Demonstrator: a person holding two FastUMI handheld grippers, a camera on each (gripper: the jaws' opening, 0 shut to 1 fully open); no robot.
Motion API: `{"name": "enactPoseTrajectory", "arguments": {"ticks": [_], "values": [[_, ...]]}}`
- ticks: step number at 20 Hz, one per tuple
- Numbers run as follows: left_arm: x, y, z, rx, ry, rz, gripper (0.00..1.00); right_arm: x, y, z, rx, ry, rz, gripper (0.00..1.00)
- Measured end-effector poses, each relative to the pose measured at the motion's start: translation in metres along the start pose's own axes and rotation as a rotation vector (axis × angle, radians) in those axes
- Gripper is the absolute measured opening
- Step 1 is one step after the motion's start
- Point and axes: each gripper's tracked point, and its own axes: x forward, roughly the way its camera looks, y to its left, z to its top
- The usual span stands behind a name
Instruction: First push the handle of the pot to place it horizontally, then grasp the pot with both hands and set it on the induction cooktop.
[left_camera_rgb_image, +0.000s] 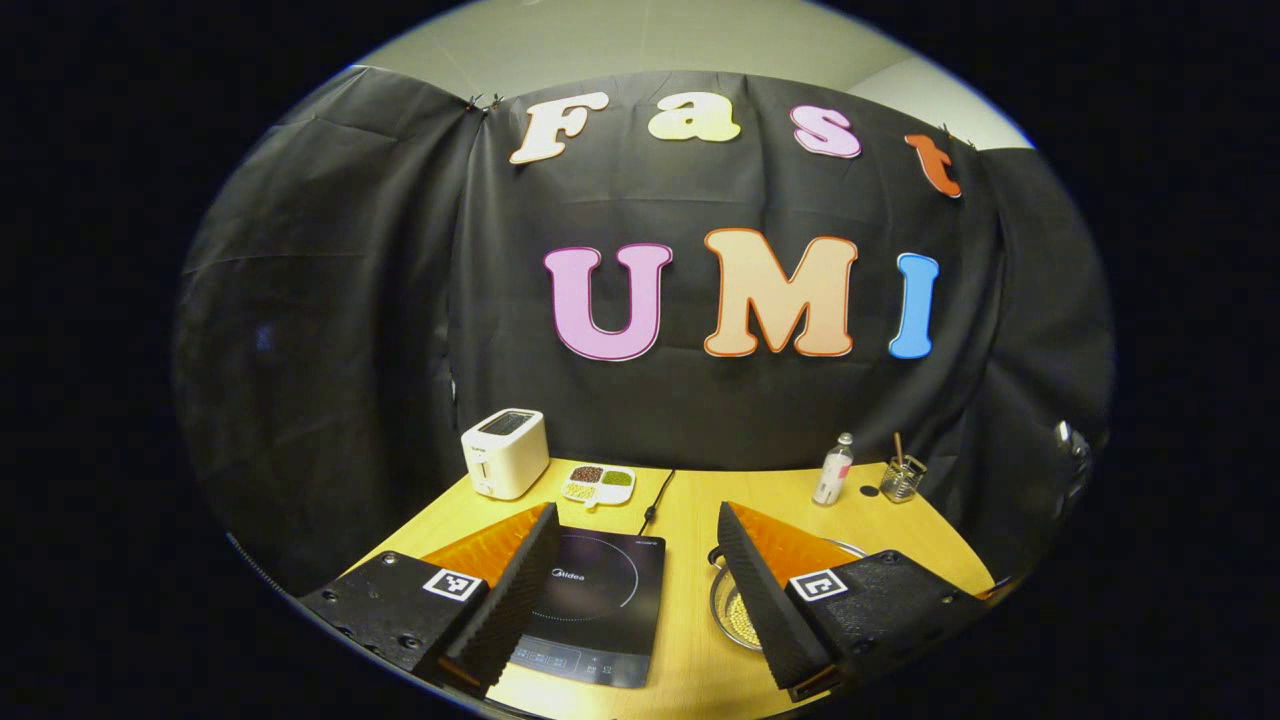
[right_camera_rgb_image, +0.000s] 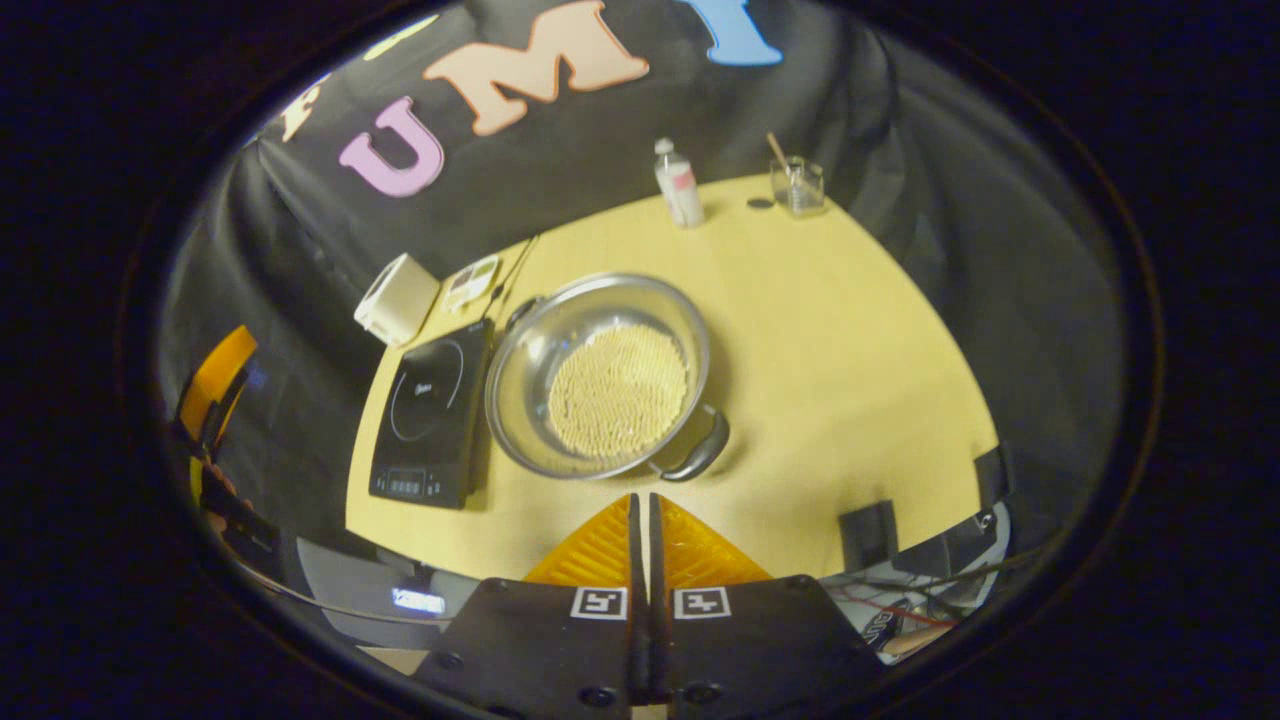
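A: Fingers of the right gripper (right_camera_rgb_image: 641, 500) are closed together on nothing, above the near bench (right_camera_rgb_image: 850, 330) edge. The left gripper (left_camera_rgb_image: 640, 560) is spread open, also holding nothing.

B: And the pot (right_camera_rgb_image: 598, 375)?

A: It stands on the bench just beside the induction cooktop (right_camera_rgb_image: 432, 412), not on it. Its near handle (right_camera_rgb_image: 697, 450) looks untouched; pushing and lifting are both left, I think.

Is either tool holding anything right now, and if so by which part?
Nothing is held. The left tool is open, the right tool is shut on nothing, short of the pot.
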Motion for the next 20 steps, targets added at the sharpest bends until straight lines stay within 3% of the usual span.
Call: {"name": "enactPoseTrajectory", "arguments": {"ticks": [11, 20], "values": [[0.017, -0.017, -0.014, 0.016, 0.045, 0.126, 0.93, 0.071, 0.007, -0.035, 0.022, 0.342, 0.125, 0.00], [0.018, -0.040, -0.033, -0.005, 0.107, 0.150, 0.96, 0.103, -0.011, -0.023, 0.082, 0.409, 0.113, 0.03]]}}
